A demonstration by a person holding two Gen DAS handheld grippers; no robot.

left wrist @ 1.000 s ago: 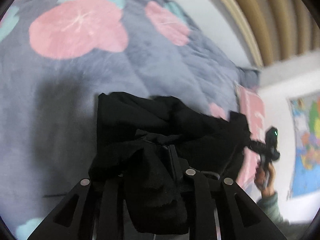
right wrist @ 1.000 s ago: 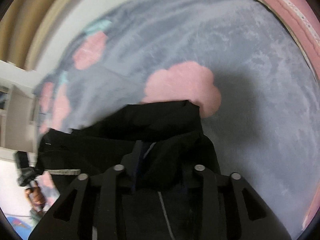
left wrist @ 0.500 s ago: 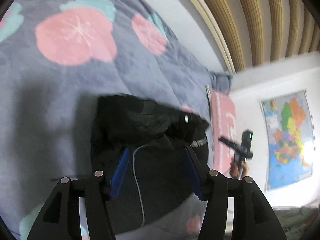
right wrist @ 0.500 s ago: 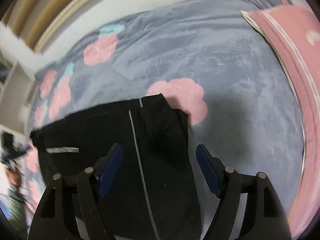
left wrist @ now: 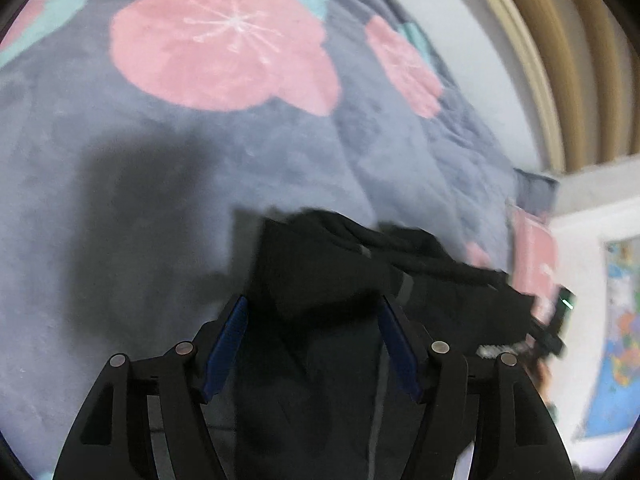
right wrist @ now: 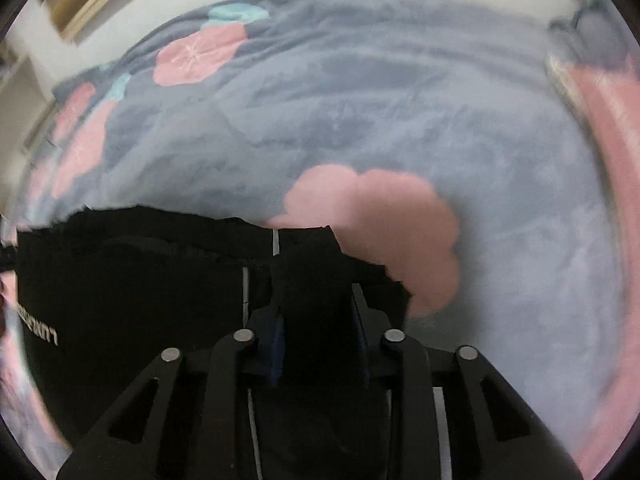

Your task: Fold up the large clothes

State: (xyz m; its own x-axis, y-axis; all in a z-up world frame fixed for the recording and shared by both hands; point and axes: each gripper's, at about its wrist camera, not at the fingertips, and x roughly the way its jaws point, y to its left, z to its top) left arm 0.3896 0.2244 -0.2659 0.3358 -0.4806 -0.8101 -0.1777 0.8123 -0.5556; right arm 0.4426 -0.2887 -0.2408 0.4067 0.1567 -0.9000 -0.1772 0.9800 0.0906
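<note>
A black garment point(left wrist: 320, 264) with a thin white stripe and white lettering point(right wrist: 40, 328) lies on a grey blanket with pink flowers point(left wrist: 224, 64). My left gripper point(left wrist: 312, 312) is open, its blue-padded fingers point(left wrist: 226, 336) standing on either side of a fold of the black cloth. My right gripper point(right wrist: 318, 312) is shut on a bunched corner of the garment point(right wrist: 308, 264). The right gripper also shows at the far right of the left wrist view point(left wrist: 548, 336), blurred.
The grey blanket point(right wrist: 400, 112) covers the whole bed. A pink pillow point(right wrist: 612, 128) lies along the right side. A wall map point(left wrist: 620, 332) and wooden slats point(left wrist: 568, 52) are at the room's edge.
My right gripper was open half a second ago and has closed on the garment corner. My left gripper let go one second ago and stays open, now lower over the cloth.
</note>
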